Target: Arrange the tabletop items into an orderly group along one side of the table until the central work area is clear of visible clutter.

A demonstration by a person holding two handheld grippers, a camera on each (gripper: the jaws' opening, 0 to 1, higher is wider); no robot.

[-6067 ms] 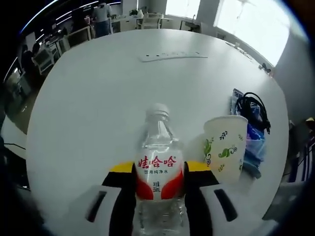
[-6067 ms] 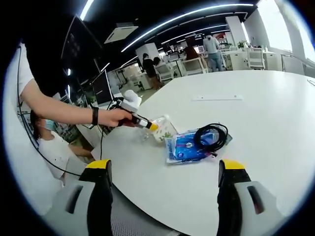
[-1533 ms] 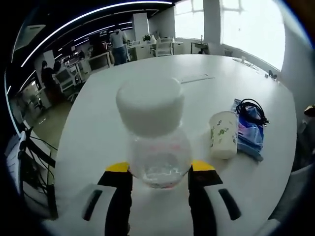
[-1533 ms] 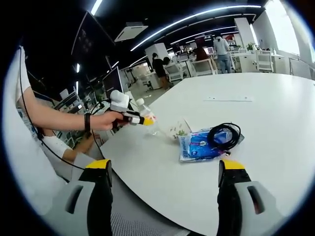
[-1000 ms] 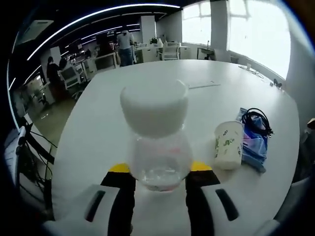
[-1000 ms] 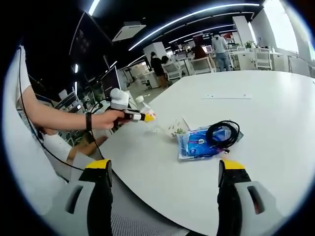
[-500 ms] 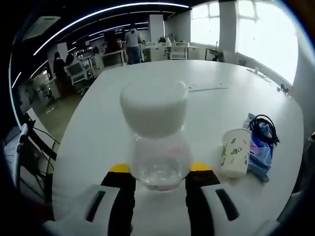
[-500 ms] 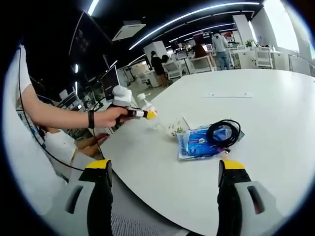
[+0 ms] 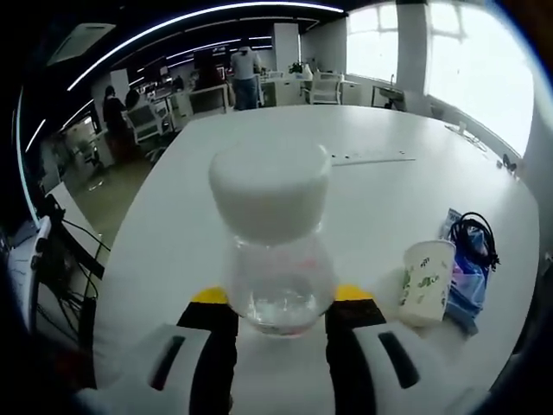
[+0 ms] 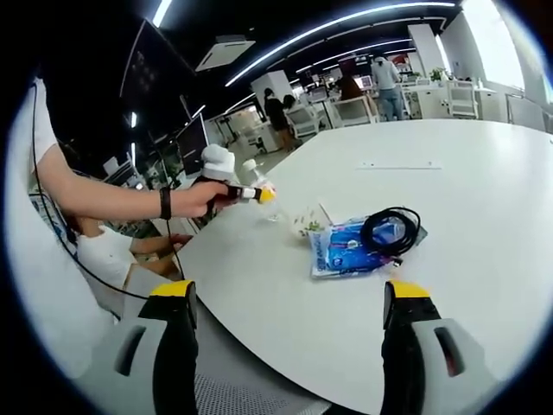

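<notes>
Bottle (image 9: 272, 251) sits clamped between the left tool's (image 9: 275, 316) jaws, white cap toward the camera, carried above the counter (image 9: 259, 147) near its edge, probably for regrouping. Beyond, to the right: paper cup (image 9: 425, 282), then blue packet (image 10: 350, 250) under a black cable (image 10: 389, 229), bunched along one side. Right tool (image 10: 289, 324) hangs wide open, empty, clear of the counter.

Left gripper view: bottle (image 9: 275, 251) between the jaws, above the table (image 9: 173, 225); cup (image 9: 425, 282) to its right on the table, bag (image 9: 467, 277) just beyond the cup, cable (image 9: 478, 235) on the bag. Right gripper view: bottle (image 10: 257, 191) left of cup (image 10: 304, 225); strip (image 10: 400, 165) far behind.
</notes>
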